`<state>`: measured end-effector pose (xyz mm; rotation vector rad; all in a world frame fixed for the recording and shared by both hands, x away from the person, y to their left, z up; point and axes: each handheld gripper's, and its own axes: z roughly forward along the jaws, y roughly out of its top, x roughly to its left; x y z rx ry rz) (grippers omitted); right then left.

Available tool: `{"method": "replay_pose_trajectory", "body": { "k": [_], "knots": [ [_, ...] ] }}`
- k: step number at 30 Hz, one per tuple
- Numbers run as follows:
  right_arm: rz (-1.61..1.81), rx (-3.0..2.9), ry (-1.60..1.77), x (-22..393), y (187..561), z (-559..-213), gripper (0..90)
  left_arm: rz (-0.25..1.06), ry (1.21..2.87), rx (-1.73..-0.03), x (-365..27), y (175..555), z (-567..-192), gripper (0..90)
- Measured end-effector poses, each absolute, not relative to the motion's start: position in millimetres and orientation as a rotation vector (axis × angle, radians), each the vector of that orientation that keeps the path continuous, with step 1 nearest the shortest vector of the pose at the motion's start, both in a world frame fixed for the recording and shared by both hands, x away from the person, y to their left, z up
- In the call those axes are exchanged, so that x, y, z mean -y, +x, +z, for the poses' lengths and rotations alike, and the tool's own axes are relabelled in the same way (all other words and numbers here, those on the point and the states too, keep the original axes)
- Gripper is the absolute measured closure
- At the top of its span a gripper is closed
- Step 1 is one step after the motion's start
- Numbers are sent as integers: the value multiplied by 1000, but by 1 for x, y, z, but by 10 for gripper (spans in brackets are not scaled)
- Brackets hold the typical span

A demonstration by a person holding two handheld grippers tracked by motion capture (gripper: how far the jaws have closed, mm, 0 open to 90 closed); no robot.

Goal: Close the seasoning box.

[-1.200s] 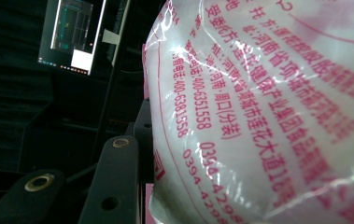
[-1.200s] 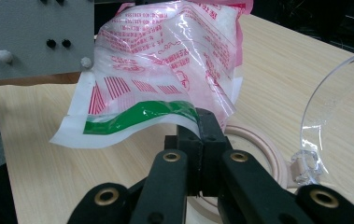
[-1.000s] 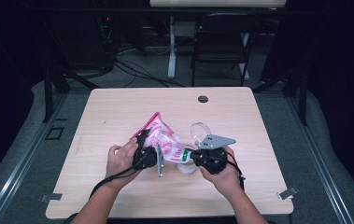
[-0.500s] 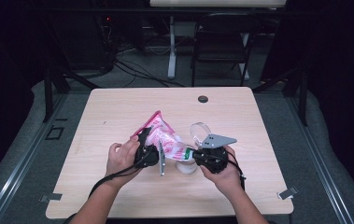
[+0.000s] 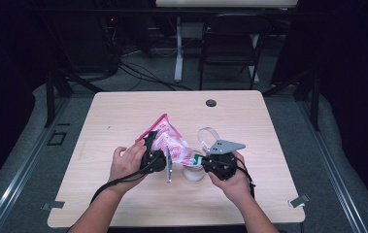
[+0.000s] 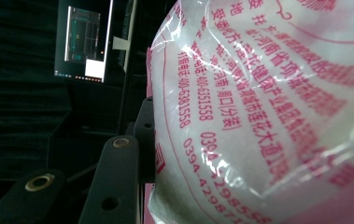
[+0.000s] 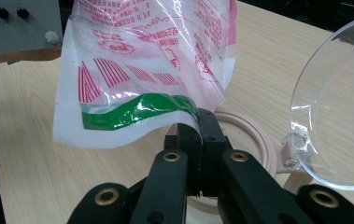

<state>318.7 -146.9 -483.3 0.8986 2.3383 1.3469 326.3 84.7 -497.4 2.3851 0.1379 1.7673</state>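
Two claws on one bag (image 5: 172, 143) | left claw (image 5: 158, 154) clamps its fat middle, right claw (image 7: 198, 140) pinches the green corner tight | bag hangs over the jar (image 5: 193, 172), table's (image 5: 123, 111) 6 o'clock | risk: thin plastic slipping, contents missing the jar

bag (image 7: 142, 70): glossy crinkled plastic | table (image 5: 123, 111): matt wood | lid (image 7: 338, 107): clear plastic

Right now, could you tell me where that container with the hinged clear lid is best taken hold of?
Probably by its round cream rim, coming from the table's open far side. The bag held by both grippers hangs right over its mouth, and the clear lid stands up, looking too thin and slippery to grip.
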Motion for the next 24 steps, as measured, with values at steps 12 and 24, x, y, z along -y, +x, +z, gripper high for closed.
{"method": "replay_pose_trajectory", "body": {
  "k": [12, 24],
  "knots": [
    [1333, -2351, 902, 146, 320, -487, 900, 1772, 2376, -138, -85, 327, -496, 641],
    [1334, -2342, 924, 149, 322, -489, 900, 1791, 2371, -106, -81, 328, -492, 642]
  ]
}}
